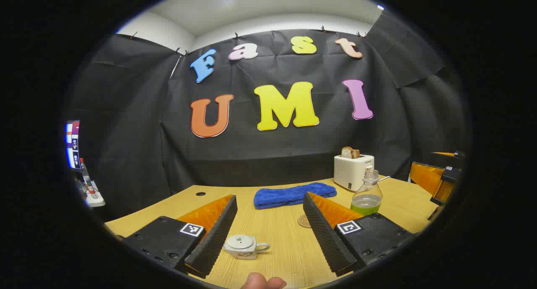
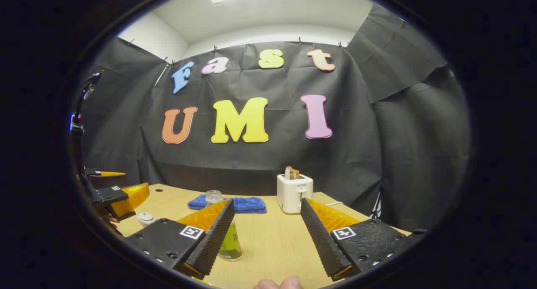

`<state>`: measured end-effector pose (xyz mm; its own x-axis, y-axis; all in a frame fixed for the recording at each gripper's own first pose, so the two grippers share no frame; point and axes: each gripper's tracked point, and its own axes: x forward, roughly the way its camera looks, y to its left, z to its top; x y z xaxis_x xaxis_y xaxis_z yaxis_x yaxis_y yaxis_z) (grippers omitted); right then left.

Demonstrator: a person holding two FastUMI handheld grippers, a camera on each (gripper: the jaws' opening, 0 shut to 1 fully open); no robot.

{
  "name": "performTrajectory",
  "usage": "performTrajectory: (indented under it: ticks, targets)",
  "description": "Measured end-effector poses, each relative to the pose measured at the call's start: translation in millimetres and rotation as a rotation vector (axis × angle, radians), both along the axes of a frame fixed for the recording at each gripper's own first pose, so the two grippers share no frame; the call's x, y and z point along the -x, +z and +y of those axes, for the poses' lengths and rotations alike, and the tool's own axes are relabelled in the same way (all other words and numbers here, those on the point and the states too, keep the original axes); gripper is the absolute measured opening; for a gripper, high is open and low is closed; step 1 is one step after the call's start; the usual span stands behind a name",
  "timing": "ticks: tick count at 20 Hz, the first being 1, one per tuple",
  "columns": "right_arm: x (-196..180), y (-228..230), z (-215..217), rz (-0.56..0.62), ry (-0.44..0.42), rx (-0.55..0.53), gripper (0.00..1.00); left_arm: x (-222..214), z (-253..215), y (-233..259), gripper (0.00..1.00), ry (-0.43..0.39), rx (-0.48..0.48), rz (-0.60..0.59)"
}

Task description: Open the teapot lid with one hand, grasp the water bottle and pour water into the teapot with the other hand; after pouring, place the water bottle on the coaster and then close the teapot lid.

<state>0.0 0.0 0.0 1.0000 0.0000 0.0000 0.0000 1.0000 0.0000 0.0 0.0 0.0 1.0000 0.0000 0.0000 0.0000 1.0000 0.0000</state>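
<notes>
A small white teapot [image 1: 245, 246] with its lid on stands on the wooden table, low between the fingers of my left gripper [image 1: 269, 196], which is open and holds nothing. An uncapped clear bottle [image 1: 367, 192] with green liquid stands just right of that gripper's right finger. Beside it, a round coaster [image 1: 303, 220] peeks out from behind the finger. In the right gripper view, the bottle [image 2: 230, 243] is partly hidden behind the left finger of my open, empty right gripper [image 2: 267, 201]. The teapot [image 2: 145, 217] sits far left there, under the left gripper [image 2: 134, 183].
A folded blue towel [image 1: 293, 195] lies at the back of the table [image 1: 285, 255]. A white toaster [image 1: 353, 171] holding bread stands to its right. The right gripper [image 1: 428, 184] shows at the right edge of the left gripper view. A shelf with pens [image 1: 90, 192] is far left.
</notes>
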Motion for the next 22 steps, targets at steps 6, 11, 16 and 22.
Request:
performTrajectory:
  ticks: [6,11,16,22]
  targets:
    - [-2.7,-2.9,1.2,0.005,0.009,0.001,0.95,-0.6,0.4,-3.5,0.99,0.019,0.012,0.018]
    - [-3.3,-5.4,0.8,0.007,0.011,0.002,0.96,-1.6,1.3,-6.4,0.99,0.019,0.008,0.023]
    - [-3.6,-7.3,3.3,0.015,0.02,0.01,0.96,-2.5,3.1,-7.1,0.99,0.027,0.014,0.024]
    - [-4.2,-9.1,1.1,0.015,0.019,0.024,0.96,-4.5,3.8,-7.8,0.99,0.038,0.028,0.022]
